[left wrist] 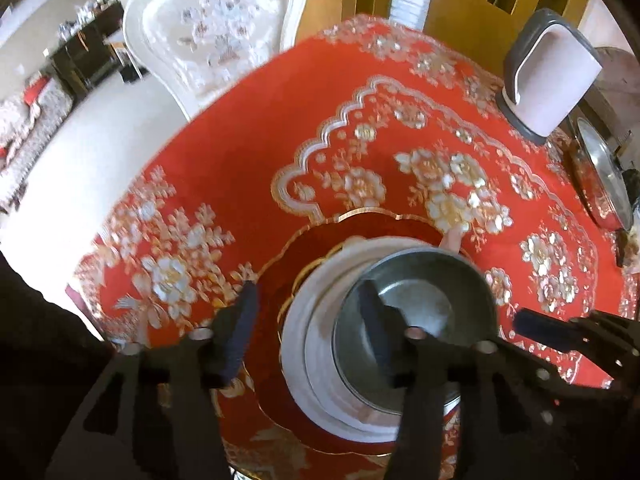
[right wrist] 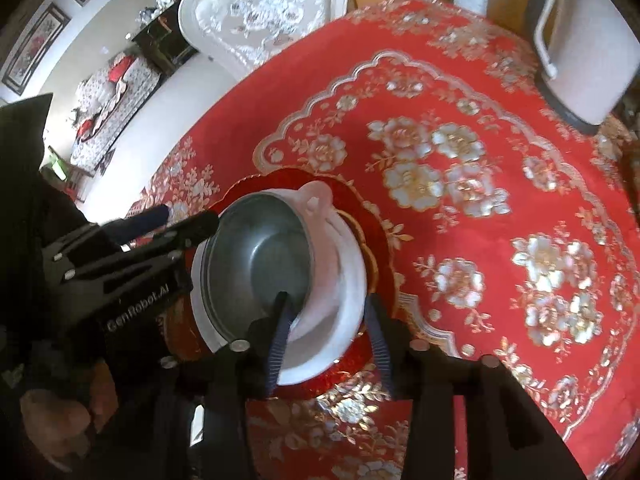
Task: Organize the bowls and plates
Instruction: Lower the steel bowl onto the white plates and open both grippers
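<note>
**A:** Which step am I on?

**B:** Nesting, I'd say. On the left, my left gripper (left wrist: 308, 292) is spread wide. One finger is outside the white bowl (left wrist: 316, 400), clear of it, and the other is down inside the metal bowl (left wrist: 420, 292).

**A:** What holds what?

**B:** The red plate (left wrist: 320, 232) lies on the desk (left wrist: 280, 120). The white bowl sits on it, and the metal bowl sits off-centre in the white one, empty.

**A:** And the right side?

**B:** My right gripper (right wrist: 326, 300) straddles both rims. I can't tell whether it's pinching them. Next I'd centre the metal bowl, then let go.
</note>
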Action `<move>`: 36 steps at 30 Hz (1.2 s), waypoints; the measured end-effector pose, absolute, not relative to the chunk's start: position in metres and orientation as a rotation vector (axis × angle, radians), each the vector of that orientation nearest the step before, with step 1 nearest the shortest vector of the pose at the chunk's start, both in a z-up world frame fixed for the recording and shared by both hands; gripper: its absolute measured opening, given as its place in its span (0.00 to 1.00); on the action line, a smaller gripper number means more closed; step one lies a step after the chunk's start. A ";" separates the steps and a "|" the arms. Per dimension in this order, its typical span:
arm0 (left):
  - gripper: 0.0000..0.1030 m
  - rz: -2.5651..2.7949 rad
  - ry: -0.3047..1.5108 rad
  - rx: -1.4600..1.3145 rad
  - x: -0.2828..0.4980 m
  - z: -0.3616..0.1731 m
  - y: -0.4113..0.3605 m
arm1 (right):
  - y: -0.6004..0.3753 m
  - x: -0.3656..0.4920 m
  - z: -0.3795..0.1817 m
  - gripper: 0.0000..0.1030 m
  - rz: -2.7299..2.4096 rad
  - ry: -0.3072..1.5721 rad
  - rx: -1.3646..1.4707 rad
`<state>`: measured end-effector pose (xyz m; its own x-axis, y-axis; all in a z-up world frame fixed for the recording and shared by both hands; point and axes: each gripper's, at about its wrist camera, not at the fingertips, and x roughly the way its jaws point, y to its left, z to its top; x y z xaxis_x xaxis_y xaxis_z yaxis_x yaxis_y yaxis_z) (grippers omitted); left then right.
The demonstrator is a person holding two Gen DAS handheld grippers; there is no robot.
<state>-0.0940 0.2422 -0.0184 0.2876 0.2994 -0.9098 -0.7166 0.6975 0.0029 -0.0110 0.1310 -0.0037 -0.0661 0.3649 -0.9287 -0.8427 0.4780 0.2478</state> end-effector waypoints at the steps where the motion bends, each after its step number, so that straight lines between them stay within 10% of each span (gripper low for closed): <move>1: 0.57 0.712 1.063 -0.441 -0.094 -0.014 0.242 | 0.125 -0.010 0.002 0.45 1.044 1.254 -0.471; 13: 0.59 0.716 0.971 -0.414 -0.095 0.007 0.226 | 0.103 -0.022 0.037 0.71 0.857 0.960 -0.493; 36: 0.59 0.786 0.921 -0.421 -0.126 0.001 0.232 | 0.120 -0.038 0.010 0.74 0.865 0.993 -0.419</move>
<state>-0.1258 0.2317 0.0013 0.3620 0.4188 -0.8328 -0.7566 0.6539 0.0000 -0.0381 0.1199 0.0104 0.2620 0.4376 -0.8602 -0.7919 0.6070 0.0676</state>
